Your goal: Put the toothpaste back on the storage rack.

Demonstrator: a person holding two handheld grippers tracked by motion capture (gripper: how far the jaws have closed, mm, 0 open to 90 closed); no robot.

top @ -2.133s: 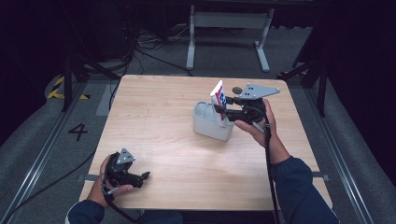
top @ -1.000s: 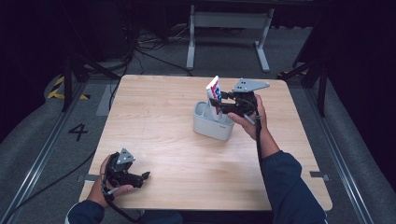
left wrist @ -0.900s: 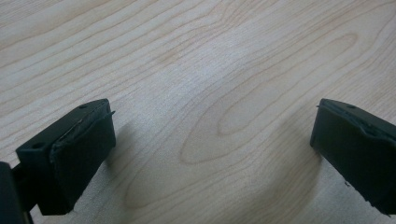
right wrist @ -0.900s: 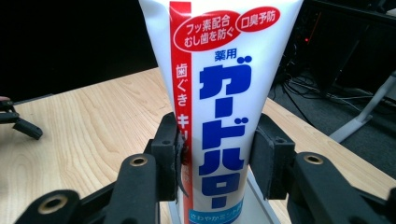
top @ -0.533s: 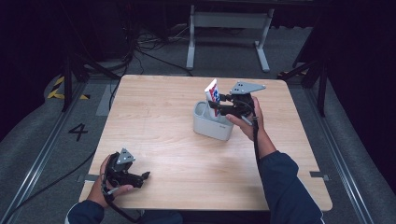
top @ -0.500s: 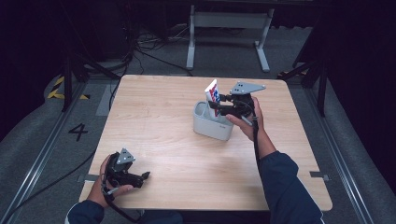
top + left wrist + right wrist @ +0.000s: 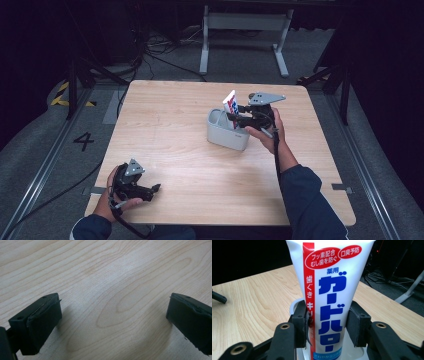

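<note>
The right hand-held gripper has its two black jaws pressed against the sides of a white plastic toothpaste tube with a red stripe and blue Japanese lettering. In the right gripper view the pads sit flush on the tube's lower half, one on each flank, so the tube is firmly held. It stands nearly upright, its flat crimped end up and its lower end down inside a light grey, rounded rectangular plastic holder. From the high view the tube pokes out of the holder's open top with a slight lean away from the gripper, and the person's right hand wraps the gripper body from the near right side of the holder. A grey three-cornered plate rides on top of that gripper, and a dark blue sleeve runs back to the table's near edge.

The holder stands right of centre on the pale wood-grain table, well apart from the other hand.

The left hand-held gripper lies low at the near left corner of the table, held in the person's left hand. Its jaws stand wide apart with just bare wood between them, as the left gripper view shows, and they grip nothing.

Beyond the table are a grey floor marked with the number 4, loose black cables and a white metal stand.
</note>
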